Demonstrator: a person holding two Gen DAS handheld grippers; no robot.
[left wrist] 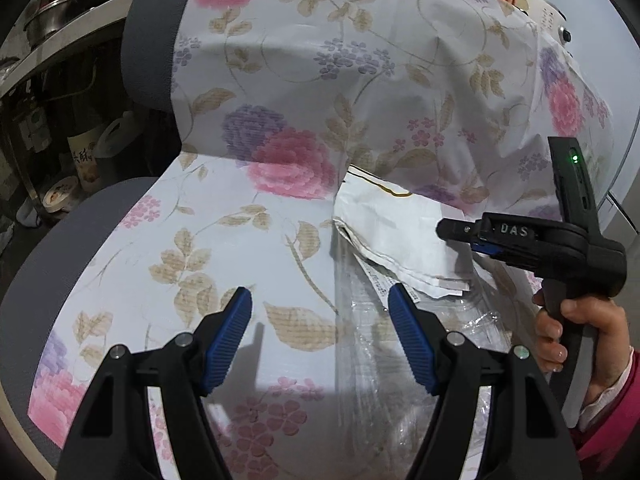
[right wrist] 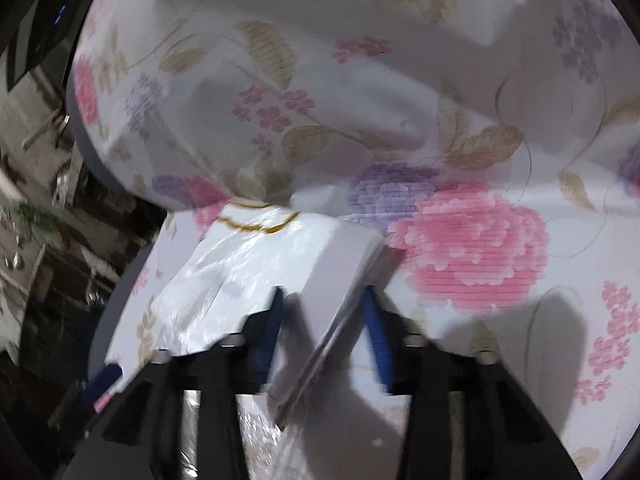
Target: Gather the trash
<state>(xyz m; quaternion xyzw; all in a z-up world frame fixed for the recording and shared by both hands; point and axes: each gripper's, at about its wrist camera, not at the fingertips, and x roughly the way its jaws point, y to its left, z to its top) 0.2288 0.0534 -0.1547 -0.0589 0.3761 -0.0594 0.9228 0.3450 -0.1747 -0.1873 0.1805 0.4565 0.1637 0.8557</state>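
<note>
Blue fingers (right wrist: 374, 320) of the right gripper (right wrist: 324, 320) sit partly apart around a white folded wrapper (right wrist: 256, 264) on the floral cover (left wrist: 280, 60), contact unclear. Left gripper (left wrist: 320, 336) gapes wide; the wrapper lies at its two o'clock, clear plastic (left wrist: 380, 340) beneath.

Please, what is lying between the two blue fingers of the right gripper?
In the right wrist view, a folded edge of the white paper wrapper stands between the open right gripper fingers; whether the pads touch it is unclear.

Crumpled white wrapper (left wrist: 394, 236) on chair seat (left wrist: 224, 240)
</note>
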